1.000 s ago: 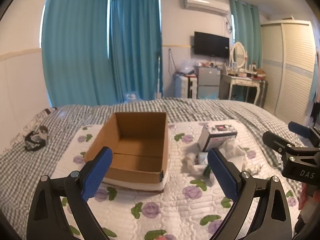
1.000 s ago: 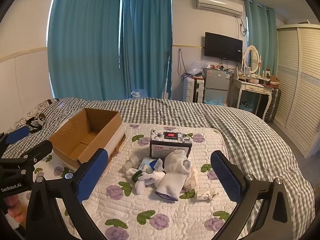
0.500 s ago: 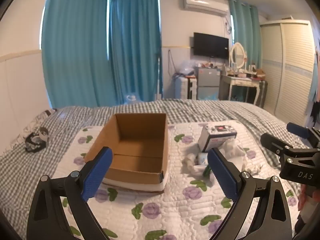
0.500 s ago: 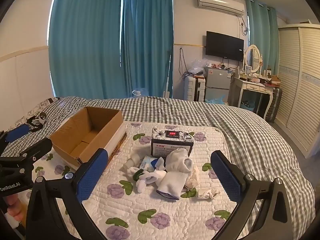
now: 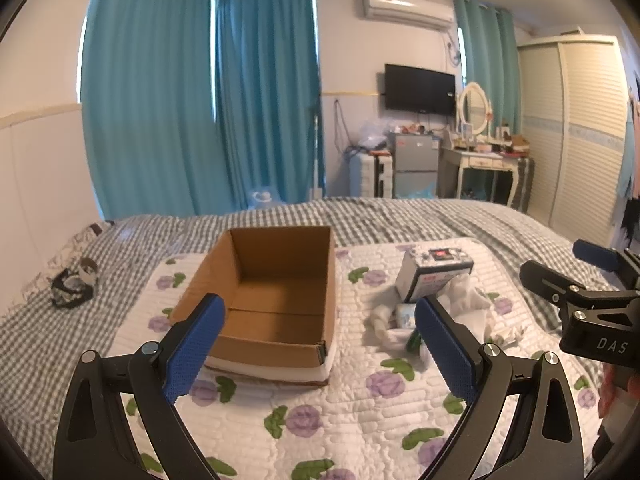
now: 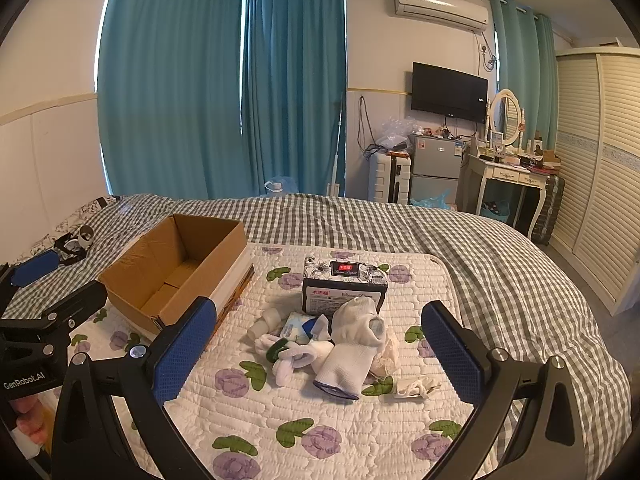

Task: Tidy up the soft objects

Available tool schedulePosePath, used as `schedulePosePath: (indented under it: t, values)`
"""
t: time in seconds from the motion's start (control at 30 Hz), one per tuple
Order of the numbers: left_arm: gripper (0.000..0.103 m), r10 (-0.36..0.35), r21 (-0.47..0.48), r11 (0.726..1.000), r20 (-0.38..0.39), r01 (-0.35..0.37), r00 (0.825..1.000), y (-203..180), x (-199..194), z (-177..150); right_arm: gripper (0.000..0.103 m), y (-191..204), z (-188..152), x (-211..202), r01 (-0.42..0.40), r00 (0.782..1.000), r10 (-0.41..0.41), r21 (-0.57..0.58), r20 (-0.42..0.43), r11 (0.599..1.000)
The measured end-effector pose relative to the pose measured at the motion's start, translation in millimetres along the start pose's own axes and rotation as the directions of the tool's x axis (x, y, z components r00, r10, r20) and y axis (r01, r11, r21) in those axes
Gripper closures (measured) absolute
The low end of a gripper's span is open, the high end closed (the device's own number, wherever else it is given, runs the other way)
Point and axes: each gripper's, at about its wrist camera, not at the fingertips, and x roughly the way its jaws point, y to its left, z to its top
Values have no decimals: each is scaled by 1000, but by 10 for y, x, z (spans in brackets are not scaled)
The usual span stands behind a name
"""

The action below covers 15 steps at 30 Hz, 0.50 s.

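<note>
Cardboard box (image 5: 276,292) fills the middle of the left wrist view, sitting open-topped on the flowered quilt (image 5: 352,412) of the bed, and its inside looks bare, so by my reading nothing has been sorted yet. The left gripper (image 5: 316,344) hangs in front of the box with its fingers spread wide and nothing between them. To the right of the box, apart from it, lies the sock pile (image 5: 460,312), against a tissue pack (image 5: 432,276). The right gripper (image 5: 576,280) shows at the right edge.

From the right wrist view, the right gripper (image 6: 320,344) faces the sock pile (image 6: 320,340) directly, fingers likewise wide apart and empty. The largest white sock (image 6: 352,344) lies with its long axis running from the tissue pack (image 6: 344,288) toward the camera, dark-trimmed cuff nearest and its rounded end up against the pack. Smaller socks and a blue-and-white packet (image 6: 296,326) are tangled to its left; a small crumpled white piece (image 6: 414,387) lies alone to the right. The cardboard box (image 6: 176,268) stands to the left, its long axis angled away toward the far left. All the soft items remain to be moved, as I judge it.
</note>
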Motion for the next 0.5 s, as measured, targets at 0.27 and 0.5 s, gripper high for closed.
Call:
schedulePosePath:
  t: [0.27,0.5]
  values:
    - [5,7,-3,1000,1,-7,1000,-2,14,-15,0,-4,-4,13,-2,1000,2,1,-2,1000]
    - [5,6,-2,1000,0,-6,1000,1,12,-18,0,-3,-10,12,0,1000,0,1,-3,1000]
